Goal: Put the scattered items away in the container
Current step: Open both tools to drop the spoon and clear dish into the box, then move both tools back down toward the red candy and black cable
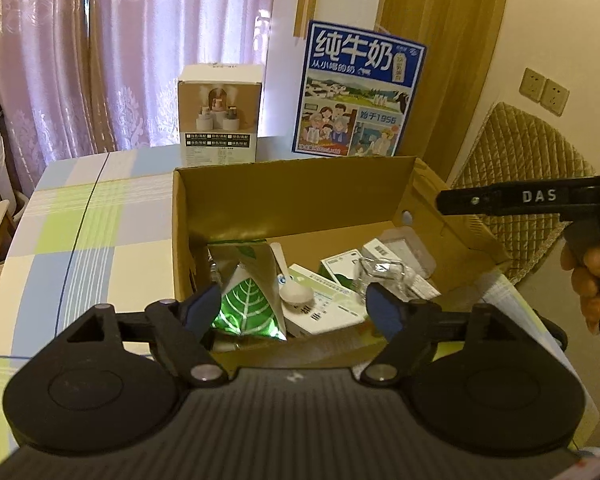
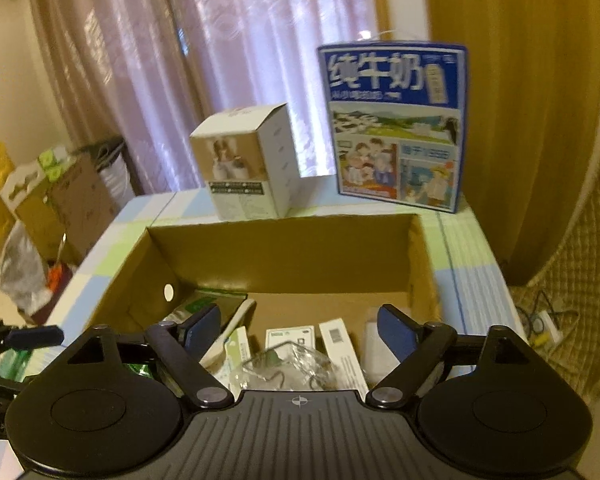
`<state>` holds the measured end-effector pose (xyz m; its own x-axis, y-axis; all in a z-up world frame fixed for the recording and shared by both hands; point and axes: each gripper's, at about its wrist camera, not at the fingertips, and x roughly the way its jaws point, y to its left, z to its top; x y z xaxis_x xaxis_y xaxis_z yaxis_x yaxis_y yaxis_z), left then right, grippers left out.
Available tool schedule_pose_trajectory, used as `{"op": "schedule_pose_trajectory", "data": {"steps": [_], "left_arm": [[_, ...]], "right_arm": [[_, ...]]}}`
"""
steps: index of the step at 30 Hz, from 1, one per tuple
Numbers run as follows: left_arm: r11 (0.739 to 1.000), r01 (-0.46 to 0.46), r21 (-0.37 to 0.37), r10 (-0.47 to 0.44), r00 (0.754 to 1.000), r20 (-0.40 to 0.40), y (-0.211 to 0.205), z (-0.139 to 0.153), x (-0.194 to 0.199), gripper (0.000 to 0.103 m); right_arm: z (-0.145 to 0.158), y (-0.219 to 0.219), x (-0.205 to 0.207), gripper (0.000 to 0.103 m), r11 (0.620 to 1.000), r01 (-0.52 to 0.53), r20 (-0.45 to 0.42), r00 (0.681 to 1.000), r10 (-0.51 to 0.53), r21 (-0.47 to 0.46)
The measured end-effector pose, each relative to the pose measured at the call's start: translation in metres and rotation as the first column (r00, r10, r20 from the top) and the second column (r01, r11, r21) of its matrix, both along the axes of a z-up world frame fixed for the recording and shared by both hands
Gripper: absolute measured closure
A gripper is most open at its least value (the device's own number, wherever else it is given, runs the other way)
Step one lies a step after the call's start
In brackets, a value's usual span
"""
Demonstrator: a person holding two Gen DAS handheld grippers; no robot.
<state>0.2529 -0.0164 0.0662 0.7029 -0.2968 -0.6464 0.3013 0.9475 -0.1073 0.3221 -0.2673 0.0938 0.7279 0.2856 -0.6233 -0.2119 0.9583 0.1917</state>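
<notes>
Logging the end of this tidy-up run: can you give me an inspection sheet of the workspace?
Surface: checked tablecloth, bare at left.
Job's things: cardboard box holds green leaf pouch, white spoon, small cartons, clear plastic piece.
Clutter: white product box and blue milk carton behind the box.
Grippers: left tongs open, empty; right tongs open, empty.
Cables: some on the floor at right.
Surroundings: curtains, quilted chair.

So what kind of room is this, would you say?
Most likely a room in a home: sheer pink curtains, a table with a checked cloth, a quilted chair cushion, and a milk carton box beside the cardboard box.
</notes>
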Motion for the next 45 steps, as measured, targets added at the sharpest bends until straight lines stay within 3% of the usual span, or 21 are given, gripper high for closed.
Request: {"op": "schedule_pose_trajectory", "data": {"steps": [7,18,24,33,45], "left_arm": [[1.0,0.003,0.003,-0.003,1.0,0.016,-0.005,0.007,-0.051,0.02],[0.999,0.039,0.019,-0.037,0.997,-0.064,-0.03,-0.015,-0.114,0.02],[0.998,0.06,0.033,-0.056,0.993,-0.101,-0.044,-0.025,-0.139,0.018],[0.996,0.074,0.049,-0.067,0.989,-0.133,-0.049,-0.032,-0.16,0.018],[0.991,0.117,0.059,-0.104,0.978,-0.18,-0.063,-0.05,-0.146,0.018]], "right_arm": [[0.0,-0.032,-0.064,0.015,0.999,0.033,-0.01,0.999,-0.033,0.036],[-0.038,-0.051,-0.154,0.015,0.994,-0.034,-0.138,0.99,0.019,-0.108],[-0.041,-0.045,-0.184,0.015,0.983,-0.09,-0.149,0.987,0.065,-0.163],[-0.047,-0.041,-0.201,0.015,0.975,-0.123,-0.161,0.983,0.093,-0.186],[-0.061,-0.049,-0.188,0.015,0.972,-0.119,-0.191,0.978,0.081,-0.201]]}}
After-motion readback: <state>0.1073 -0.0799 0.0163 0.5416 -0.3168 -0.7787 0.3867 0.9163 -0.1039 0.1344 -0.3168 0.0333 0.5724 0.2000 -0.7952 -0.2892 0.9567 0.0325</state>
